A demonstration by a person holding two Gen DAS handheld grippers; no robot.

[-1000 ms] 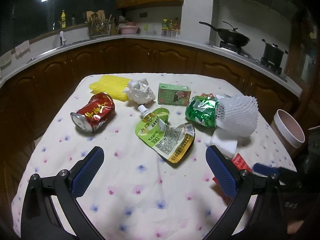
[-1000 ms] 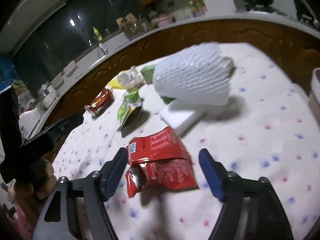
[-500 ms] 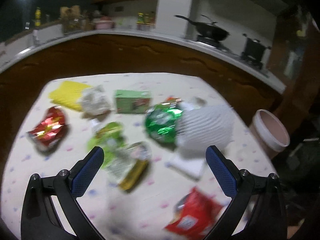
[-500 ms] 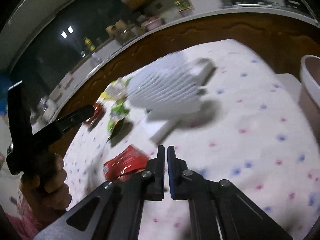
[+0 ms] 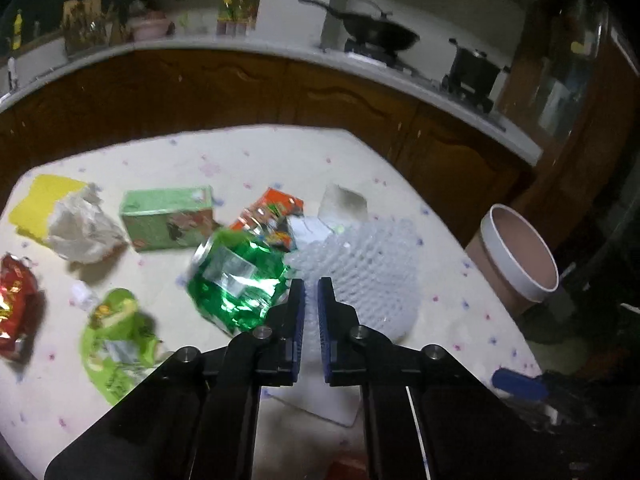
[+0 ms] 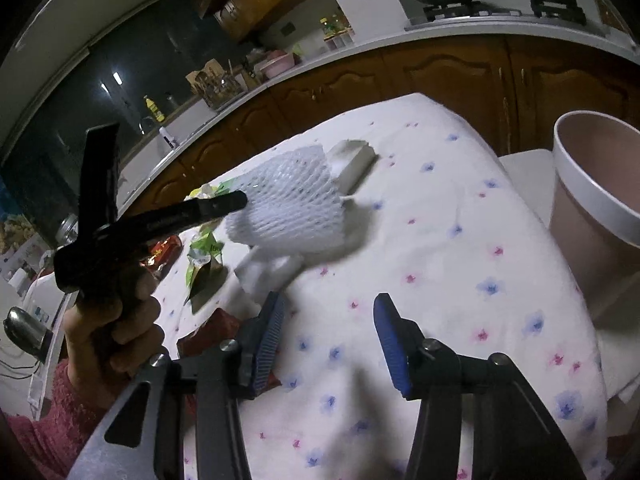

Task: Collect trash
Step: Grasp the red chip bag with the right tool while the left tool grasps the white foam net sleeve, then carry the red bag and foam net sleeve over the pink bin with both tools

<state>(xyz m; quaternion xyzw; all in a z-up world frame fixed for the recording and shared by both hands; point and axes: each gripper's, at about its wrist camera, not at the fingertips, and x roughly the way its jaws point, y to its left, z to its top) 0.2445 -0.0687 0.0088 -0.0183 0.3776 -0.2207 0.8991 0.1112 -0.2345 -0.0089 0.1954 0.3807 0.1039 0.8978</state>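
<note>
A white foam net (image 5: 360, 276) rests among litter on the flowered tablecloth (image 5: 248, 152). My left gripper (image 5: 311, 285) is shut on the net's near edge, and a strip of foam shows between its pads. The right wrist view shows that gripper (image 6: 230, 202) pinching the foam net (image 6: 288, 204), which casts a shadow below. My right gripper (image 6: 328, 336) hangs over bare cloth, its jaws opening with nothing between them. A red wrapper (image 6: 216, 328) lies just left of its left finger. The pink bin (image 6: 592, 184) stands beside the table at the right.
A green crushed can (image 5: 236, 280), green carton (image 5: 168, 216), orange packet (image 5: 272, 216), crumpled paper (image 5: 80, 228), yellow foam net (image 5: 44, 200), red can (image 5: 16, 300) and green pouch (image 5: 116, 336) litter the table. The pink bin (image 5: 520, 256) sits beyond the table's right edge. Kitchen cabinets stand behind.
My left gripper swung right to the white foam net and closed on it. My right gripper snapped shut beside the red wrapper, then reopened partway, and drifted right.
</note>
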